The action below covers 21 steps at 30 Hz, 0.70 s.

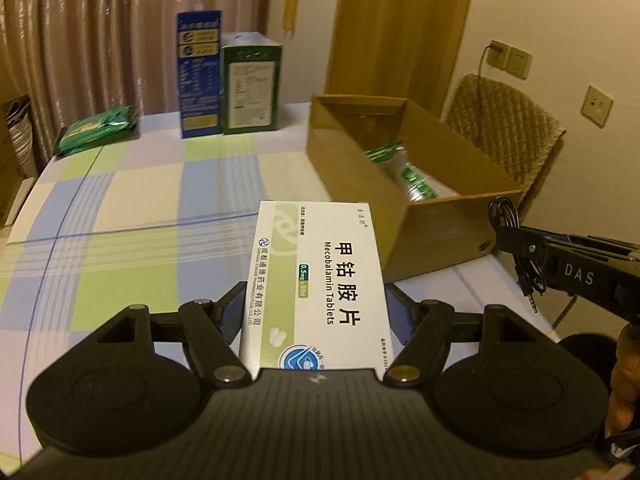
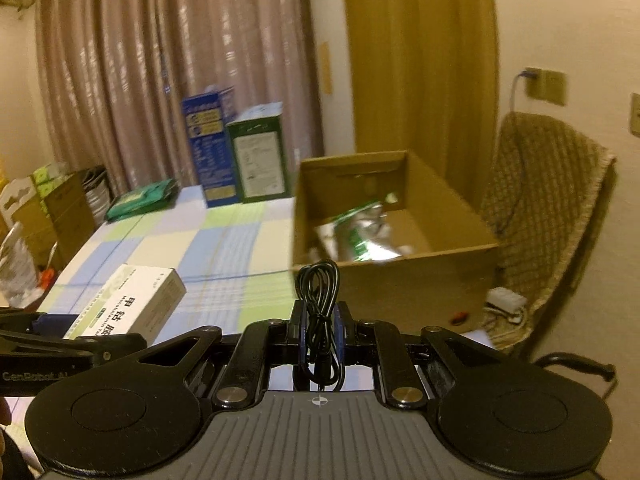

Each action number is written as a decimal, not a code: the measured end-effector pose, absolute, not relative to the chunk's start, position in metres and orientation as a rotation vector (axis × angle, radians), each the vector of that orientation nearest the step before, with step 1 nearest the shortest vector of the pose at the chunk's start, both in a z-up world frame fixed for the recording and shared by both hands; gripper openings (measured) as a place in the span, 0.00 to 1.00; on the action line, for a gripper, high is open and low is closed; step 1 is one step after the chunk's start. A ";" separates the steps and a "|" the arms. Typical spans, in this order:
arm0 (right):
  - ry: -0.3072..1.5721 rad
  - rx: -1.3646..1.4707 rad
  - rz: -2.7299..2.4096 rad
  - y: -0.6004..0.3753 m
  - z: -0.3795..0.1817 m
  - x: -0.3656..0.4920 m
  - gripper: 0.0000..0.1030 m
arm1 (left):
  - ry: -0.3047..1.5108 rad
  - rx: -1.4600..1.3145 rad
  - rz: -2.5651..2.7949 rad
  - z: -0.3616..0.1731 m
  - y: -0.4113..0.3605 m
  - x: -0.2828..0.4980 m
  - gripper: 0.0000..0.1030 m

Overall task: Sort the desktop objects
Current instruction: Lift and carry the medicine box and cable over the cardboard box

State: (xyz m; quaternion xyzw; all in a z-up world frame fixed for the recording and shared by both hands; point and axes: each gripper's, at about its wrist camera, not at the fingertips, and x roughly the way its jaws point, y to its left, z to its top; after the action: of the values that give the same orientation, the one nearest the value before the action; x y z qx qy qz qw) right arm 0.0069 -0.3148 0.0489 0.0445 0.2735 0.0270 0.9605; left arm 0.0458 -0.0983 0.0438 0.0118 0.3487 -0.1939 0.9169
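Observation:
My left gripper (image 1: 316, 312) is shut on a white Mecobalamin tablet box (image 1: 320, 280) and holds it above the checked tablecloth (image 1: 140, 208). The box also shows in the right wrist view (image 2: 136, 304). My right gripper (image 2: 319, 322) is shut on a coiled black cable (image 2: 319, 284); it shows in the left wrist view (image 1: 508, 236) with the cable (image 1: 520, 240) hanging from it. An open cardboard box (image 1: 424, 224), (image 2: 400, 280) stands ahead on the right with a silver-green pouch (image 1: 416, 180), (image 2: 360, 232) inside.
A blue carton (image 1: 199, 74) and a green carton (image 1: 250, 84) stand at the table's far edge by the curtain. A green packet (image 1: 98, 128) lies at the far left. A chair with a woven cover (image 1: 504, 128) stands behind the cardboard box.

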 end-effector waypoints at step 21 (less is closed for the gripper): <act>0.521 0.139 -0.064 -0.393 0.070 0.019 0.10 | 0.688 0.062 -0.519 0.069 -0.187 0.066 0.64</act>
State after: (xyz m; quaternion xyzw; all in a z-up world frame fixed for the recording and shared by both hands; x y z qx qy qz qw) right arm 0.0193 -0.3933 0.0702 0.0685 0.2574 -0.0317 0.9633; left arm 0.0663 -0.1870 0.0687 0.0299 0.3335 -0.2515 0.9081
